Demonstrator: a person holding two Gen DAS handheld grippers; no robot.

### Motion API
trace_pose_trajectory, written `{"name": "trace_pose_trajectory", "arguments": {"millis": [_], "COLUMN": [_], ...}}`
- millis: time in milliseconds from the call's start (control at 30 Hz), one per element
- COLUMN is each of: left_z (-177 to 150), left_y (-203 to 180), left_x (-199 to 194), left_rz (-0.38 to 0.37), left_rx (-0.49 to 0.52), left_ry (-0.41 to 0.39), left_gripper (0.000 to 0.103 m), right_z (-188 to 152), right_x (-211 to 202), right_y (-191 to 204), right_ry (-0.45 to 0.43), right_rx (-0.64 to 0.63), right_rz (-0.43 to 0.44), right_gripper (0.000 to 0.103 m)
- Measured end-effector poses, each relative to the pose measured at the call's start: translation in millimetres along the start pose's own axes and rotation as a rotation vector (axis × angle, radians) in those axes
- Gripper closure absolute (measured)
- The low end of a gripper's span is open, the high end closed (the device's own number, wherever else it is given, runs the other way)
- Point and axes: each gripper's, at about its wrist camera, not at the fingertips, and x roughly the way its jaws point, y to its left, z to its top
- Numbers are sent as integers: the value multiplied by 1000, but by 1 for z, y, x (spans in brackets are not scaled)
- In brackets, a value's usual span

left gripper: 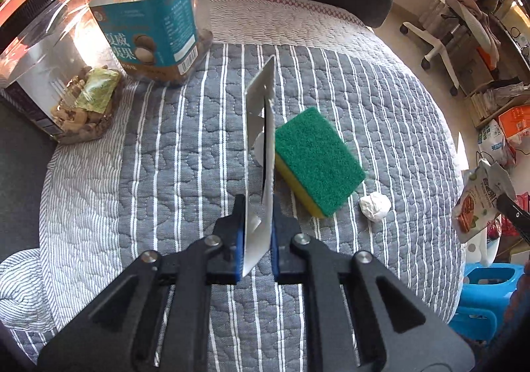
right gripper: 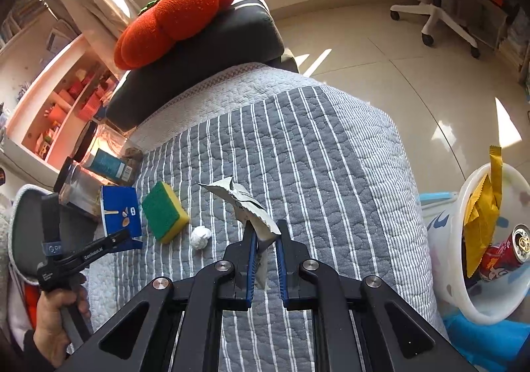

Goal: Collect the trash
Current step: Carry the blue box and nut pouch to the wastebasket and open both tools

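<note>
Blue pads clamp tight on a flat silvery packet (left gripper: 260, 153) in the left wrist view: the left claw (left gripper: 256, 239) is closed on it, and the packet stands on edge up the middle of the frame. In the right wrist view the same packet shows its blue face (right gripper: 121, 211) at the left, held clear of the bed by the left claw (right gripper: 127, 238), with a hand (right gripper: 58, 322) wrapped round the handle at the lower left.

The right claw (right gripper: 265, 259) is closed too, gripping a crumpled silver wrapper (right gripper: 246, 209) that sticks up from between its pads at centre frame. In the left wrist view that wrapper (left gripper: 482, 200) shows at the far right edge, printed side out.

Down on the grey striped quilt (left gripper: 172, 180), a green-and-yellow sponge (left gripper: 318, 162) lies just right of centre, and a small white paper ball (left gripper: 375, 206) sits near its lower right corner, apart from it. Two clear jars with black lids stand in the upper left: one with a teal label (left gripper: 152, 27), the other (left gripper: 53, 80) holding a green sachet.

At the right edge of the right wrist view, a white bin (right gripper: 477, 272) sits beside the bed with a yellow wrapper (right gripper: 483, 206) and a red can (right gripper: 506, 253) inside.
</note>
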Motion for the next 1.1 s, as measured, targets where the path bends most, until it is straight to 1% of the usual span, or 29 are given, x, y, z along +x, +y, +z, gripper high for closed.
{"name": "trace_pose_trajectory", "arguments": {"millis": [133,267,367,567,700,933,1000,1100], "left_z": [-3,-6,-5,-10,-15,-27,-32,-40], "left_y": [-2,-12,-42,-88,-119,-177,-195,-223], "left_x": [-28,-41,-40,-42,-38,-29,-27,-25], "left_rz": [-34,-85,-118,-184,-226,-295,-314,-341], "left_rx": [25,59,96,175,234,329,358,403], "left_ry": [-48,-75,-84,-93,-85,-62,-56,-53], "left_gripper": [89,89,89,89,89,89,89,89], "right_z": [-2,-5,-8,-13,-17,-21,-23,-27], "right_x": [-7,-13,-19,-37,-53,-89,-102,-117], "right_y": [-1,-3,-7,-25,-51,-113,-133,-161], "right_ry": [-9,-14,-17,-31,-47,-95,-115,-140], "right_rx": [0,-3,-2,11,46,152,187,231], "right_rz": [3,2,-3,-19,-49,-125,-157,-228], "right_gripper": [91,91,91,91,91,91,91,91]}}
